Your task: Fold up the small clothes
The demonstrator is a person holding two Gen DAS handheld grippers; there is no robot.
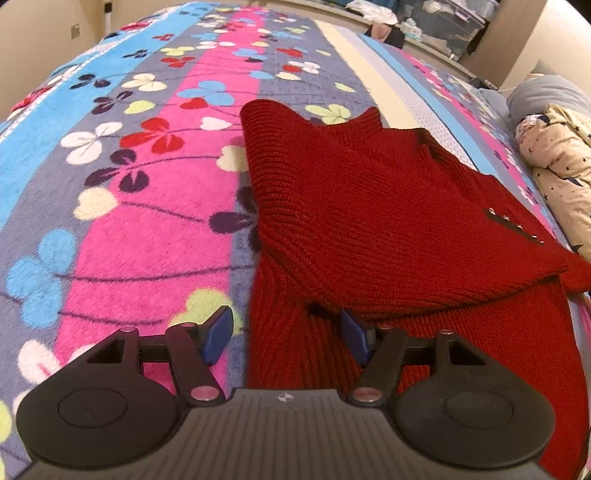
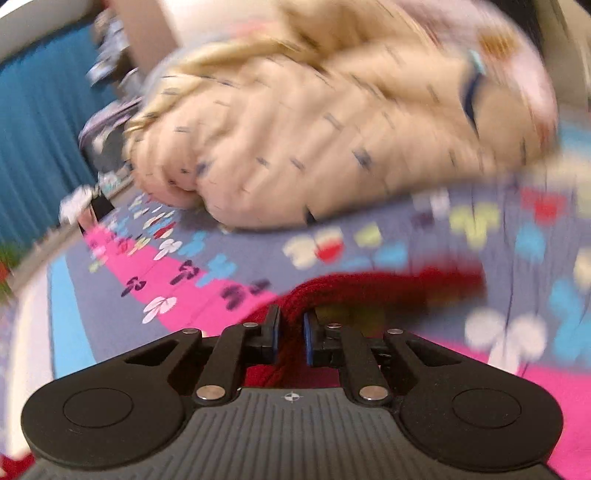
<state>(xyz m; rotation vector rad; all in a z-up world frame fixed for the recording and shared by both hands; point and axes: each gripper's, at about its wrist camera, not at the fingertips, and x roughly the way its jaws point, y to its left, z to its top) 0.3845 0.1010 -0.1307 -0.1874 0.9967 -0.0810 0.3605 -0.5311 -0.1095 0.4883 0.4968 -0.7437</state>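
A red knitted sweater (image 1: 369, 206) lies partly folded on the flowered bedspread (image 1: 129, 184), with small metal studs near its right side. My left gripper (image 1: 288, 332) hovers open over the sweater's near left edge; its blue pads stand wide apart, one over the bedspread and one over the knit, gripping nothing. In the blurred right wrist view, my right gripper (image 2: 291, 332) is shut on a bunched edge of the red sweater (image 2: 295, 306), which rises between the pads and stretches off to the right, lifted above the bedspread (image 2: 166, 280).
A cream bundle with dark star prints (image 1: 561, 173) lies at the bed's right edge, and it fills the far side (image 2: 314, 129) of the right wrist view. Clutter and a clear bin (image 1: 443, 18) stand beyond the bed. A blue curtain (image 2: 37, 147) hangs at the left.
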